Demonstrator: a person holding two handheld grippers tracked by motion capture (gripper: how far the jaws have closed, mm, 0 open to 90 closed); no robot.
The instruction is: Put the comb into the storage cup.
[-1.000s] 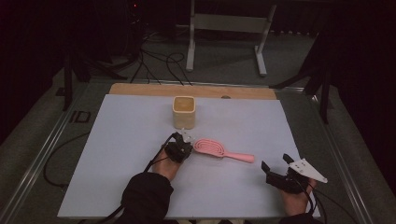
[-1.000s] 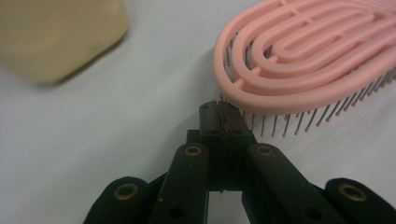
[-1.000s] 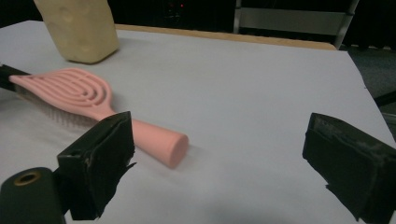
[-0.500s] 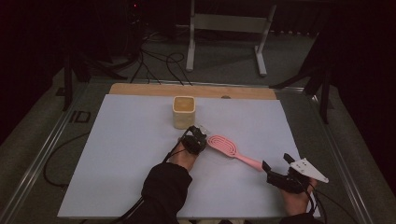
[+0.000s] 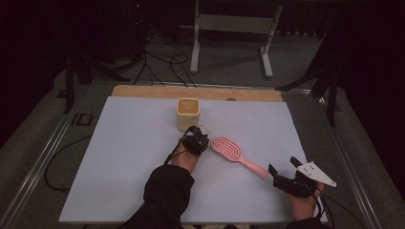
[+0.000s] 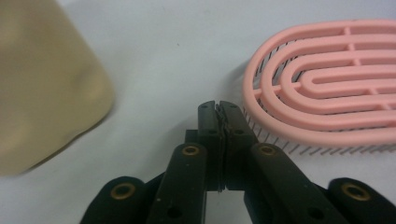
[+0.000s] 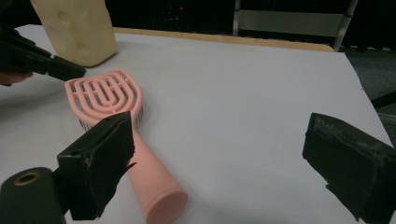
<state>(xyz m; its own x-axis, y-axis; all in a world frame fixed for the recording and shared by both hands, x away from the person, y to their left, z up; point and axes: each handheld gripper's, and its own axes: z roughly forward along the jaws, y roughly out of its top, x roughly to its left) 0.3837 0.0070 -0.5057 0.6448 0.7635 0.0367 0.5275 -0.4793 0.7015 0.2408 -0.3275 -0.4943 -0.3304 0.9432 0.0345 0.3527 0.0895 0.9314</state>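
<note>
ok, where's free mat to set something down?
Free: left of the beige cup and left gripper, out to the white mat's edge; also the far right, beyond the pink brush. Crowded: centre, cup to brush to right gripper.

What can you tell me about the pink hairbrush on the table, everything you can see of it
The pink hairbrush looks like smooth plastic, with an oval head of open curved slots, thin dark bristles pointing down, and a round tapering handle. It lies flat on the white table cover, head toward the beige cup, handle toward the right gripper, whose jaws stand open. The shut left gripper sits at the head's edge; whether it touches the head is unclear.
</note>
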